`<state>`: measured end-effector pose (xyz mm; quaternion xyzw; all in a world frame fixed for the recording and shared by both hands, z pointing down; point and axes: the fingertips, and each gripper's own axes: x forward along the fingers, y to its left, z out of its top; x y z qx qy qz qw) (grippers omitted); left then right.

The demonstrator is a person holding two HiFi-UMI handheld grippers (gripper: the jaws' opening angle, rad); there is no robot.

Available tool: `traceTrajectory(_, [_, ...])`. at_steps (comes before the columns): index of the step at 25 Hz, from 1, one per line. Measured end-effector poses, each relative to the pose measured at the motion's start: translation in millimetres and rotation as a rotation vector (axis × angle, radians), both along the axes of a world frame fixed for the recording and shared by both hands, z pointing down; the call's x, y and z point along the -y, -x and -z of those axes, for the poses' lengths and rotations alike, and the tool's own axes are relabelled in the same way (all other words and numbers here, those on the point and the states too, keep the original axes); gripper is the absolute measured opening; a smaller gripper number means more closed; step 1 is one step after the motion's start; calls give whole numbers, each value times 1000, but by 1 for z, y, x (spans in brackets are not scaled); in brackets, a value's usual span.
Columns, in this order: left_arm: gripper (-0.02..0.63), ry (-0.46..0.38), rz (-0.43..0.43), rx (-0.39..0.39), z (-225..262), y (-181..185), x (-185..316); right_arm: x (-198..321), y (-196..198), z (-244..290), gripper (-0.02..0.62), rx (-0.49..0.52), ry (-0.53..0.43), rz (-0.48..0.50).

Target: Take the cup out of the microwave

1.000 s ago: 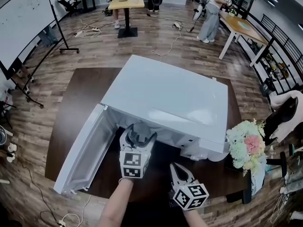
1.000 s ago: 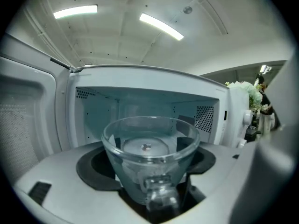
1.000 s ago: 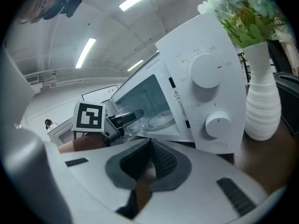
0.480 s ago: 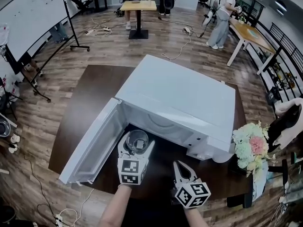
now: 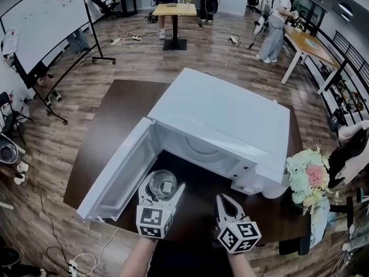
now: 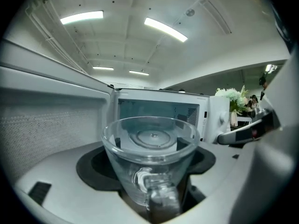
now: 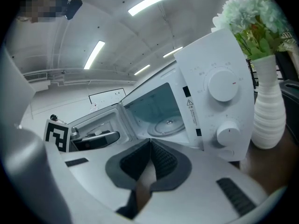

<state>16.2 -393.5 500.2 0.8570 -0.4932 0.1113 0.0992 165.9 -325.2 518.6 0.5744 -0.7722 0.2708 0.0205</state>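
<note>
Grips a clear glass cup (image 6: 149, 148) in the left gripper (image 5: 163, 190), jaws narrowed onto its sides. Holds it just outside the open microwave (image 5: 225, 120), beside the swung-out door (image 5: 118, 175). Shows the right gripper (image 7: 150, 146) empty, pads pressed together, near the vase (image 7: 267, 111). Cannot make out the cup's base, sunk between the jaws.

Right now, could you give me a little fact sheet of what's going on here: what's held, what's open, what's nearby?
Microwave: white, on a dark table
Door: swung wide open
Inside: only the glass turntable shows
Cup: clear glass, looks empty, upright, out in front of the opening
Left tool: closed on the cup
Right tool: closed, holding nothing
Nearby: white vase of flowers right of the microwave
</note>
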Motion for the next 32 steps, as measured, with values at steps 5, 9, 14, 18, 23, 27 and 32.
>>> traceTrajectory(5, [394, 4, -31, 9, 6, 3, -22, -4, 0, 5, -5, -48, -24, 6])
traceTrajectory(9, [394, 15, -50, 4, 10, 9, -41, -6, 0, 14, -6, -102, -66, 18])
traceTrajectory(14, [394, 1, -52, -18, 21, 20, -54, -9, -2, 29, -6, -140, -111, 22])
traceTrajectory(18, [394, -15, -50, -25, 33, 27, -55, -11, 0, 45, -6, -175, -143, 28])
traceTrajectory(23, [394, -25, -45, -24, 35, 28, -49, -14, -3, 51, -6, -215, -153, 13])
traceTrajectory(27, [394, -27, -49, -28, 33, 26, -46, -15, -6, 49, -6, -226, -148, 2])
traceTrajectory(32, [394, -26, -69, -8, 31, 23, -45, -14, -4, 48, -6, -215, -148, 7])
